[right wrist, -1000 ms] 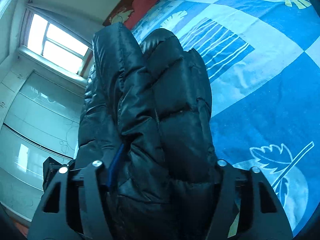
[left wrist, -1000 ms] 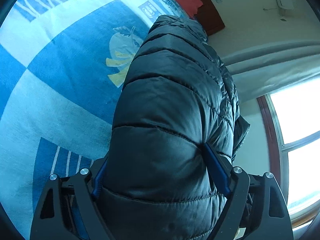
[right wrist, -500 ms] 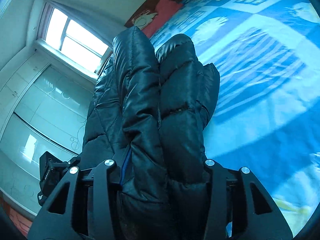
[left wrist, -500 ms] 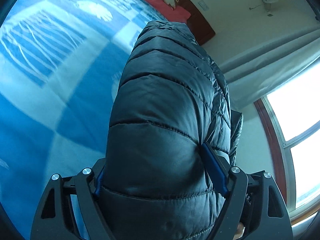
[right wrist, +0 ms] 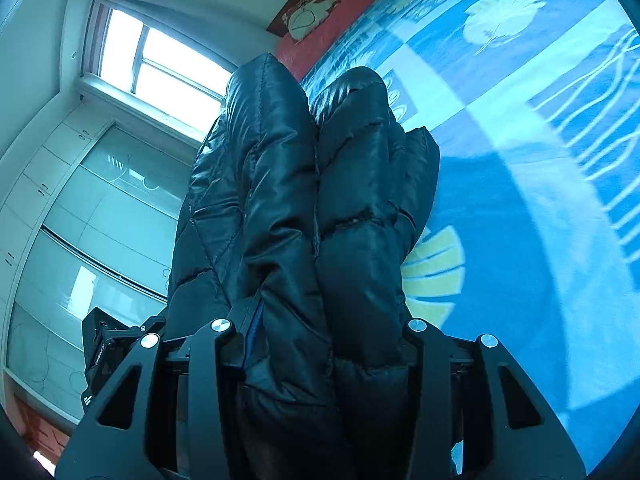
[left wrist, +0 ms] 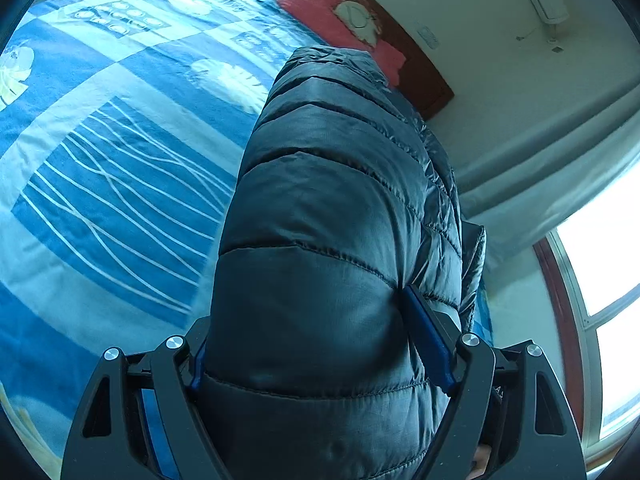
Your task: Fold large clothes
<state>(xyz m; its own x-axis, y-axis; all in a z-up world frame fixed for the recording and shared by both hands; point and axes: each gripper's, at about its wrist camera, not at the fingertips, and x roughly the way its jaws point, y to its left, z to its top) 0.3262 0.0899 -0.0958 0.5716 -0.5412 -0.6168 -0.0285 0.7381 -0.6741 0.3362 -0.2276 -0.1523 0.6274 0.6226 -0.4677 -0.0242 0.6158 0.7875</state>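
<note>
we're holding a dark quilted puffer jacket (left wrist: 332,240) bunched in thick folds above the blue patterned bedspread (left wrist: 100,168), left gripper (left wrist: 320,344) and right gripper (right wrist: 320,332) both clamping it, jacket blocking most of the view, red pillow (left wrist: 320,20) and window (right wrist: 160,68) showing beyond

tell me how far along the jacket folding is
Done: the black puffer jacket looks doubled over; the right wrist view shows several padded layers bunched together. In hand: the left gripper and right gripper both clamp it above the blue bedspread. Left: laying it down and finishing the fold.
</note>
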